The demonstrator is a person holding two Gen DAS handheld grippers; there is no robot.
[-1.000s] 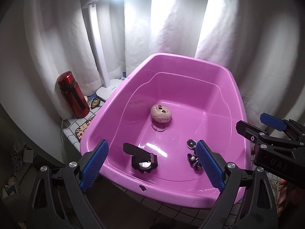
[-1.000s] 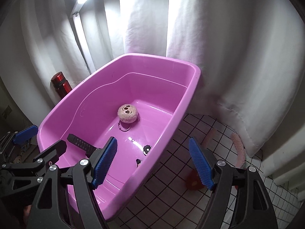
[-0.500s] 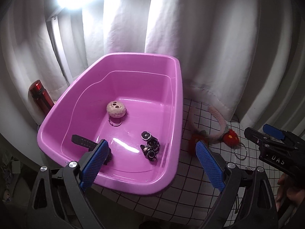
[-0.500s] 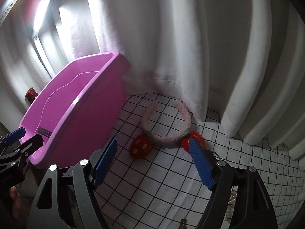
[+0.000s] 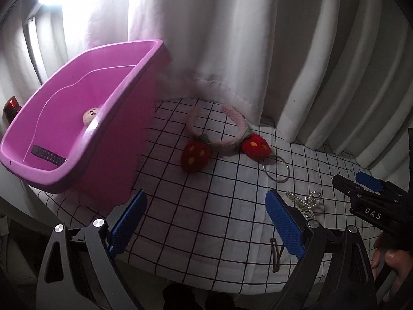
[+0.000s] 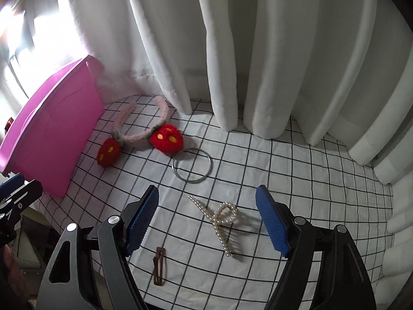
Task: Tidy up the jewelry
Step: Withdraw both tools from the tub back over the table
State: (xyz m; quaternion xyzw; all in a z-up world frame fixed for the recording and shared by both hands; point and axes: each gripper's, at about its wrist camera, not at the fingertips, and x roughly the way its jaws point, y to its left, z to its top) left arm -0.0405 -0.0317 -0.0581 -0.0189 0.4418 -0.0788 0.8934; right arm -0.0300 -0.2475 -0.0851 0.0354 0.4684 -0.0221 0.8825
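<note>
A pink tub stands at the left on a checked cloth. It holds a round beige piece and a black strap. On the cloth lie a pink headband with two red strawberry pompoms, a metal ring, a pearl hair claw and a brown hair clip. My left gripper is open and empty above the cloth beside the tub. My right gripper is open and empty, its fingers on either side of the pearl claw.
White curtains hang close behind the table. A red bottle stands behind the tub at the far left. The cloth's front edge is near both grippers.
Both grippers have swung right, away from the tub, and now look at the cloth with the loose pieces. Both stay open and empty.
</note>
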